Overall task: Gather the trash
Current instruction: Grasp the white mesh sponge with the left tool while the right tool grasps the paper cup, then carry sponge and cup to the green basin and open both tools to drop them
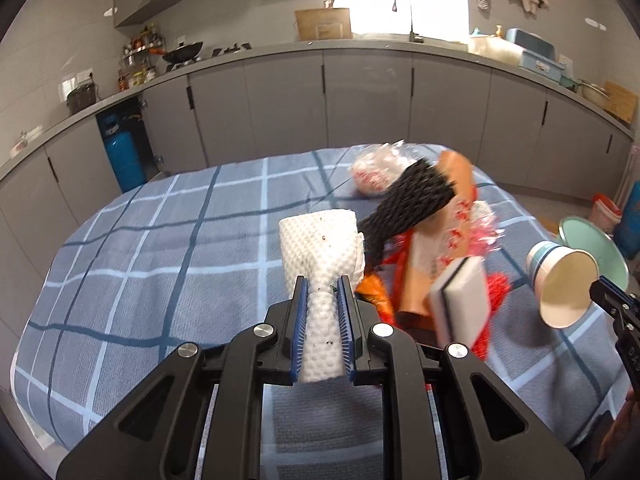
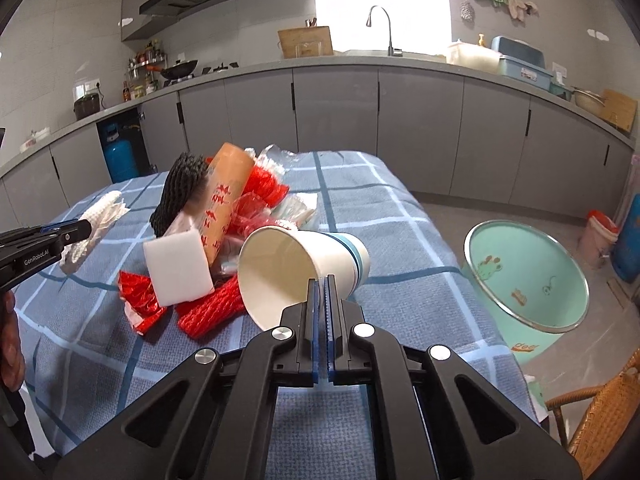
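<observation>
My left gripper [image 1: 323, 284] is shut on a crumpled white paper towel [image 1: 320, 248] and holds it above the blue checked tablecloth [image 1: 160, 260]; the towel also shows in the right wrist view [image 2: 96, 220]. My right gripper [image 2: 322, 280] is shut on the rim of a white paper cup [image 2: 296, 268] lying sideways in the air; the cup also shows at the right of the left wrist view [image 1: 560, 284]. A trash pile lies on the table: black foam net [image 2: 180, 192], orange wrapper [image 2: 224, 192], white sponge [image 2: 178, 272], red foam netting [image 2: 212, 308], clear plastic [image 1: 380, 168].
A mint green basin [image 2: 528, 276] stands on the floor right of the table. A wicker chair [image 2: 600, 412] is at the lower right. A small bin with a red liner [image 2: 598, 232] stands farther right. Grey kitchen cabinets [image 2: 336, 108] line the back wall.
</observation>
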